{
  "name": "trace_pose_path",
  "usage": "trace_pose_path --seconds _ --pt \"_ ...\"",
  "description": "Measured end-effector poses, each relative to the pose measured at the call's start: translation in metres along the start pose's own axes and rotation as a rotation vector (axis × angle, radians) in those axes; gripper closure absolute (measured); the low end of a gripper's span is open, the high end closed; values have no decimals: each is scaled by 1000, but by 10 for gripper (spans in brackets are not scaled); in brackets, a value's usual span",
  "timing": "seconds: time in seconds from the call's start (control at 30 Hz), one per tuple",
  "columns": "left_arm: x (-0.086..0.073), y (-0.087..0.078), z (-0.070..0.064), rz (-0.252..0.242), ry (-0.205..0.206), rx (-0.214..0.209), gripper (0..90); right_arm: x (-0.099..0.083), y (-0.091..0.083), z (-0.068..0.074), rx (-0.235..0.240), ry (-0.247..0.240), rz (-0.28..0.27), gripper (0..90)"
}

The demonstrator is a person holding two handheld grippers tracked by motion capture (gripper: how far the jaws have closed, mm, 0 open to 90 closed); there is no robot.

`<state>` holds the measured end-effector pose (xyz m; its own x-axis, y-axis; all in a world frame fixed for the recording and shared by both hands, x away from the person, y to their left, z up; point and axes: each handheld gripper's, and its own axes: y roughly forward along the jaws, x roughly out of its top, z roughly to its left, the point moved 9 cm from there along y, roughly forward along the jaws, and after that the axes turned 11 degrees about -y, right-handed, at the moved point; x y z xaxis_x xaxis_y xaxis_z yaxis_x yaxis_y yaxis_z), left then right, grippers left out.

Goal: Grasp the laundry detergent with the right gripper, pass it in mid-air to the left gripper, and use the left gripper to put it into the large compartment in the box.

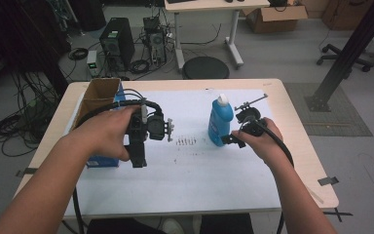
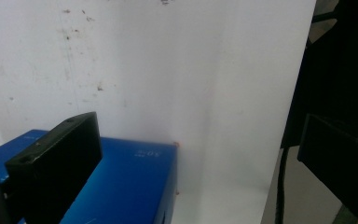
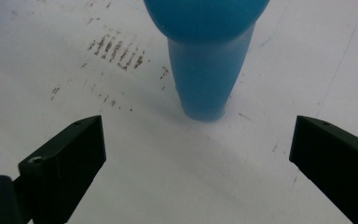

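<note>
A blue bottle (image 1: 220, 123) with a white cap stands upright on the white sheet (image 1: 195, 170), right of the middle. My right gripper (image 1: 229, 140) is held low just to its right, open. In the right gripper view the bottle (image 3: 205, 70) stands ahead of the gripper (image 3: 196, 158), beyond the wide-apart jaws and not between them. My left gripper (image 1: 139, 160) is held above the sheet at the left, beside a blue box (image 1: 102, 161). In the left gripper view the gripper (image 2: 196, 163) is open, with the blue box (image 2: 126, 186) by its left jaw.
An open cardboard box (image 1: 100, 95) stands at the table's left edge, by the blue box. Dark marks (image 1: 185, 142) dot the sheet between the grippers. Beyond the table are a round stool (image 1: 205, 67), a computer tower (image 1: 117, 41), cables and another desk.
</note>
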<state>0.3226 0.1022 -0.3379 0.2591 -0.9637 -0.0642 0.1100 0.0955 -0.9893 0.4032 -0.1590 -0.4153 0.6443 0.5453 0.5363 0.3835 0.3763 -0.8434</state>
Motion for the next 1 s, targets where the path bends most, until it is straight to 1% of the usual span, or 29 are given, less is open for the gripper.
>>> trace_pose_path --seconds 0.03,0.1,0.13,0.17,0.2,0.3,0.33,0.37,0.7,0.73,0.83,0.87,0.9,0.97,1.0 --pt "0 1 0 -6 -8 -1 2 1 2 -2 -11 4 -21 37" --pt "-1 1 0 0 -4 -3 2 1 4 -3 -21 3 -44 37" --pt "-1 1 0 0 -4 -3 2 1 4 -3 -21 3 -44 37" --pt "-1 2 0 -1 -6 -4 2 2 6 -4 -35 -4 -70 34" --pt "-1 2 0 0 -5 -5 2 3 7 -5 -42 -6 -81 33" --pt "-1 3 0 3 -2 -4 2 4 11 -6 -51 -7 -116 31" --pt "-1 3 0 6 0 -4 2 4 11 -6 -51 -7 -116 31" --pt "-1 3 0 5 0 -5 2 5 13 -7 -59 -9 -138 30" --pt "-2 3 -1 7 -1 -6 2 7 25 -5 -67 -22 -204 27" --pt "-2 3 0 10 -4 -4 2 8 28 -5 -70 -26 -218 26" --pt "-2 2 0 8 0 -1 2 9 32 -6 -88 -30 -236 23" --pt "-2 2 0 8 0 -1 3 9 32 -6 -88 -30 -236 23" --pt "-2 1 0 10 3 1 2 10 35 -6 -86 -23 -253 23" --pt "-2 1 -1 10 -1 -2 2 11 38 -7 -97 -22 -270 22" --pt "-2 1 -1 10 -1 -2 2 11 38 -7 -97 -22 -270 22"
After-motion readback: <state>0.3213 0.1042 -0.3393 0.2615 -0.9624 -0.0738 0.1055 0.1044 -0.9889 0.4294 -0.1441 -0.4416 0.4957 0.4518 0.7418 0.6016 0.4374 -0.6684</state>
